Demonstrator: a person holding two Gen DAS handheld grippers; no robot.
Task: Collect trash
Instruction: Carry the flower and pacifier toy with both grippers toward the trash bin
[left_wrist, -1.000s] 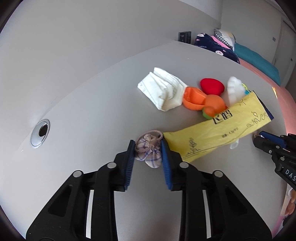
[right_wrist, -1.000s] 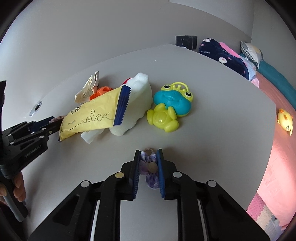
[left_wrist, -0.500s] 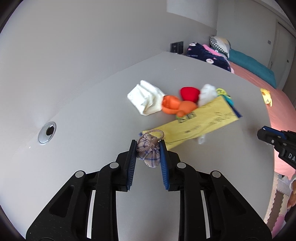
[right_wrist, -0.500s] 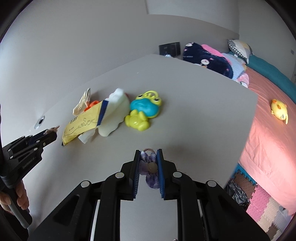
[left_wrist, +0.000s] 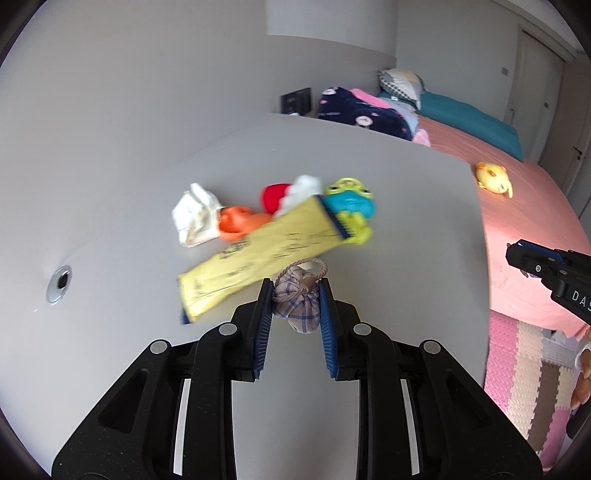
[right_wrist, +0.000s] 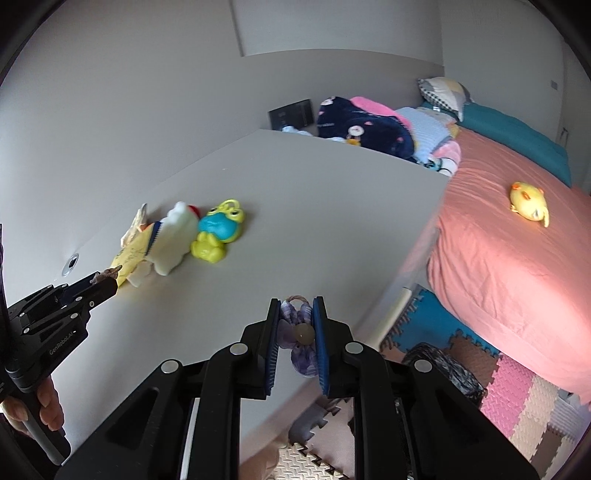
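1. Left wrist view: left tongs (left_wrist: 295, 306) clamped on checked pouch (left_wrist: 297, 301), above surface (left_wrist: 388, 206).
2. Right wrist view: right tongs (right_wrist: 298, 332) clamped on purple scrunchie (right_wrist: 301, 339), near surface edge.
3. Advice: keep both grips firm, carry steadily toward bin, unseen.

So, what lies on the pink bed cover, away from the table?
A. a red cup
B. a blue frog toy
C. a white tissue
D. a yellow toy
D: a yellow toy lies alone on the pink bed cover, while the blue frog toy and the white tissue lie on the table.
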